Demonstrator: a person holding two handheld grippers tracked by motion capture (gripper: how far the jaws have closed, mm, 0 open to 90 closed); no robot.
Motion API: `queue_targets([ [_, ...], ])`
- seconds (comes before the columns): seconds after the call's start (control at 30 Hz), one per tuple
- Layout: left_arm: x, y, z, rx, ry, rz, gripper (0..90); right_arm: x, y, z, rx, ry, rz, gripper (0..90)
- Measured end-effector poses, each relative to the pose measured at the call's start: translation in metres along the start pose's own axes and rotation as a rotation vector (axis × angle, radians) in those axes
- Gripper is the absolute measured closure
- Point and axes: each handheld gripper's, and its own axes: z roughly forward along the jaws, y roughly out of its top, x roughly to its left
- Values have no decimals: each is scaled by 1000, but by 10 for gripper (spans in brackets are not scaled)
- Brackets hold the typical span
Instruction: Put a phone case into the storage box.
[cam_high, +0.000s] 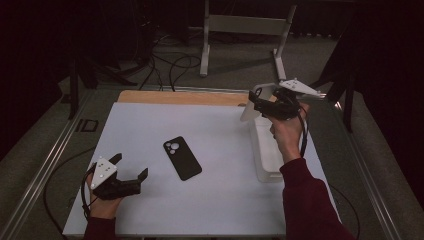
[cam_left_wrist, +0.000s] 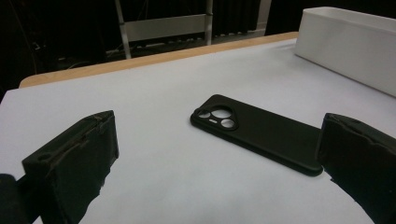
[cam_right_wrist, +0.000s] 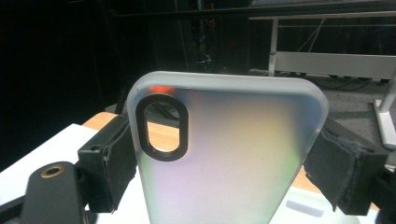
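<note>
A white sheet (cam_high: 150, 125) is covering the table, whose wooden edge (cam_high: 180, 97) is showing at the back; grey carpet, cables and a metal frame (cam_high: 240, 30) are lying beyond. The left gripper (cam_high: 131, 167) is resting with jaws apart, holding nothing. The black phone case (cam_high: 182, 157) is lying flat mid-table. The right gripper (cam_high: 256, 102) is clamping a frosted phone case (cam_right_wrist: 224, 154) above the white bin (cam_high: 265, 150). No writing is legible.

A black phone case (cam_high: 182, 158) is lying flat at the centre of a white table mat (cam_high: 210, 200). At three o'clock from it, a long white plastic bin (cam_high: 265, 150) is sitting along the mat's edge. At seven o'clock, the left gripper (cam_high: 131, 166) is resting low near the mat. At one o'clock, the right gripper (cam_high: 256, 102) is holding a frosted translucent phone case (cam_right_wrist: 224, 154) above the bin's far end.
</note>
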Motion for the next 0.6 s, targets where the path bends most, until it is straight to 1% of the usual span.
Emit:
queue_targets([
  [0.13,0,0,0,-1,-3,-1,0,-4,1,3,-3,-11,1,166],
  [0.23,0,0,0,-1,-5,-2,0,-8,0,6,-5,-21,16,166],
  [0.33,-1,0,0,1,-5,0,0,-12,-1,9,0,-38,21,166],
  [0.5,-1,0,0,3,-6,-1,0,-14,-1,10,1,-40,22,166],
  [0.53,-1,1,0,2,-7,-2,0,-19,-1,14,16,-68,25,166],
  [0.6,-1,1,0,7,-9,-3,0,-20,0,15,14,-76,27,166],
])
